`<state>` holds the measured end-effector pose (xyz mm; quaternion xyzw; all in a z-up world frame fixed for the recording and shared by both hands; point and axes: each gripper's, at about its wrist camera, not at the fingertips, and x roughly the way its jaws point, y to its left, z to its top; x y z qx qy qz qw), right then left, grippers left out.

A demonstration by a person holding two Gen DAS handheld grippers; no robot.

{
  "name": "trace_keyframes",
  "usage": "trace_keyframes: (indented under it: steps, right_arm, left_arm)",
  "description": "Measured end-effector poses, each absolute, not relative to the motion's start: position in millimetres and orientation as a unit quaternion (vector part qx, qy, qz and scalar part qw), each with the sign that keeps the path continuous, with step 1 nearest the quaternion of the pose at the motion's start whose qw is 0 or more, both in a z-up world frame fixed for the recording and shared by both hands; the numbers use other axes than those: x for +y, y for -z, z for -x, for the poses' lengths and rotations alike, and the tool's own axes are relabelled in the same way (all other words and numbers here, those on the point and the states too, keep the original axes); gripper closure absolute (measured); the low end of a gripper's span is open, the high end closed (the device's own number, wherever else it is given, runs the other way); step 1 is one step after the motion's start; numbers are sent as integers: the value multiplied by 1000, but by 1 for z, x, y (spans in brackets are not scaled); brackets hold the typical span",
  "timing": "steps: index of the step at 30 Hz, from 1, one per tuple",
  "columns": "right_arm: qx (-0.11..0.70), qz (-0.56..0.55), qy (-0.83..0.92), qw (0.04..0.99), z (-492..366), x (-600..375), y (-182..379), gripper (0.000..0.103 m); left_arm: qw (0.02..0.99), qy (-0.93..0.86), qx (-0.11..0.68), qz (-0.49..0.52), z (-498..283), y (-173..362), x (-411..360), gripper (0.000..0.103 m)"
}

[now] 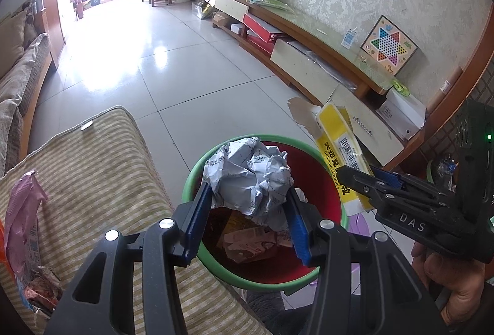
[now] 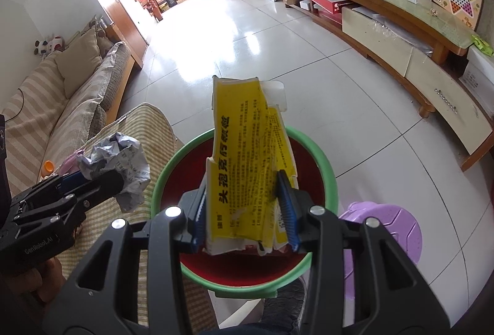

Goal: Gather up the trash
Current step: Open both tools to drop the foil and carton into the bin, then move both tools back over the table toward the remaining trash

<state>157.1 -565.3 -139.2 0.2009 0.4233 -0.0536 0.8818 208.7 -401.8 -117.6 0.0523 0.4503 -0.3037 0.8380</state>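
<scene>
Taking the red bin (image 1: 308,267) with its green rim as the landmark and reading from left to right: to the bin's left lies the striped cushion (image 1: 102,180), which carries more litter at its far left, a pink wrapper (image 1: 23,211) above some crumpled packets I cannot make out. The left gripper (image 1: 251,196) comes next, its blue pads (image 1: 197,211) pinched from both sides on a crumpled paper ball (image 1: 250,177); the ball bulges beyond the pads, so the jaws stand part-way apart around it rather than pressed together. In the left wrist view the ball hangs over the bin's mouth, towards its left half; the right wrist view shows it (image 2: 120,162) nearer the left rim, so I judge it only just inside. Paper scraps already lie at the bottom of the bin. Right of that, the right gripper (image 2: 244,208) clamps the lower end of a flattened yellow medicine box (image 2: 247,162), pads on its two long edges, jaws narrow. The box's long axis runs away from the fingers, up and beyond the bin's far rim, while its held end sits over the opening. Both loads look ready to drop; the box, being long, may catch the rim unless tipped downward first. To the bin's right stands a purple stool (image 2: 386,230).
</scene>
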Motion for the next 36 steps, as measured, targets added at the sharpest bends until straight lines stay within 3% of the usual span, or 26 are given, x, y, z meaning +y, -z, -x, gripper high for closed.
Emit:
trace_keyframes:
  steps: [7, 8, 9, 10, 13, 21, 36]
  right_arm:
    - [434, -200, 46, 877, -163, -567, 144, 59]
    - [434, -197, 48, 878, -162, -567, 144, 55]
    - [432, -193, 52, 880, -161, -566, 143, 40]
    - [429, -191, 55, 881, -161, -566, 141, 31]
    - [421, -191, 57, 885, -160, -566, 137, 21]
    - [411, -182, 61, 891, -159, -558, 125, 6]
    - [411, -139, 9, 901, -158, -458, 96, 5]
  left_arm:
    - [836, 303, 455, -45, -210, 120, -404, 46]
    - [837, 302, 454, -42, -210, 119, -403, 41]
    - [839, 301, 451, -37, -210, 117, -401, 36]
    - [841, 300, 449, -33, -210, 116, -399, 35]
    - [845, 295, 446, -29, -211, 113, -394, 29]
    - [861, 276, 428, -22, -211, 97, -372, 11]
    - [889, 219, 401, 16, -179, 56, -253, 8]
